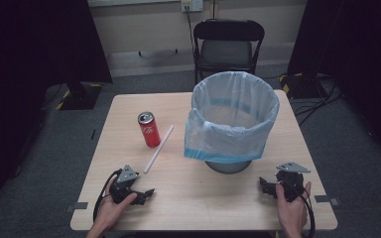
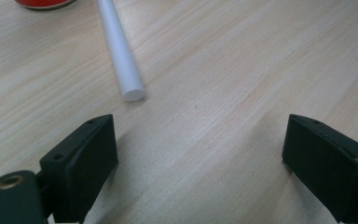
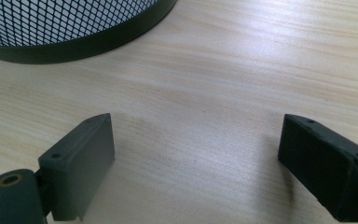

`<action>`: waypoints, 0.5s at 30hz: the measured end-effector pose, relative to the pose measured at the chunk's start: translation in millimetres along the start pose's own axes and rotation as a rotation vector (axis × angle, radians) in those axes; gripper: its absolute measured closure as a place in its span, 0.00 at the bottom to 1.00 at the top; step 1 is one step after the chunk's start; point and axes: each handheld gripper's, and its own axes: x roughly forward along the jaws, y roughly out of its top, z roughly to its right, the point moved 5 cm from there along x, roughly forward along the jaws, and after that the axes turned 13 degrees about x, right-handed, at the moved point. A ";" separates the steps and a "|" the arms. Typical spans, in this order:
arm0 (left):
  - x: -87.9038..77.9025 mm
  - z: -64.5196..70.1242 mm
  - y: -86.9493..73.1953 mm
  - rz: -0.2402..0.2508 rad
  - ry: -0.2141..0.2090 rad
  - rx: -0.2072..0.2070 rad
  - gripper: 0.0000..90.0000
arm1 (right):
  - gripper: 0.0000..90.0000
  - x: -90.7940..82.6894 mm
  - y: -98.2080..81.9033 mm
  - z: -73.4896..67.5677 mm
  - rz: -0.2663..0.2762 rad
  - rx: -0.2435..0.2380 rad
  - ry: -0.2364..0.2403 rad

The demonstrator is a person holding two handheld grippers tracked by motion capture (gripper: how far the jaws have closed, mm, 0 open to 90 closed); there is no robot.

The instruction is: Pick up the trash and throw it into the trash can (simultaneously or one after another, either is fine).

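Pale square wooden table [image 1: 287, 148] on grey carpeted floor [image 1: 357, 148], black folding metal chair [image 1: 228, 47] just beyond the table's far edge, cream wall [image 1: 144, 25] behind the chair, black curtains [image 1: 30, 39] left and right of the table, black cables [image 1: 312, 106] on floor right of chair

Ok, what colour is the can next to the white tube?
Red with white lettering; the can shows best in the high view.
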 end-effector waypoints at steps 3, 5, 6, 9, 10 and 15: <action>0.2 0.0 0.1 0.003 -0.001 -0.001 0.11 | 0.11 0.0 0.0 0.0 0.000 0.001 -0.001; 0.3 0.6 0.3 0.005 0.001 -0.009 0.11 | 0.11 0.0 -0.1 0.0 -0.001 0.003 0.000; -0.1 0.0 0.0 0.006 -0.003 -0.008 0.11 | 0.11 0.0 0.0 0.0 -0.001 0.003 0.000; -1.5 -1.8 -0.6 0.009 0.013 -0.011 0.16 | 0.11 0.0 0.0 0.0 -0.001 0.003 0.000; -2.1 -2.2 -1.0 0.009 0.012 -0.014 0.17 | 0.11 0.0 0.0 0.1 -0.001 0.002 0.000; -4.6 -1.1 -2.7 0.019 0.004 -0.037 0.17 | 0.11 0.0 0.0 0.0 -0.001 0.003 0.000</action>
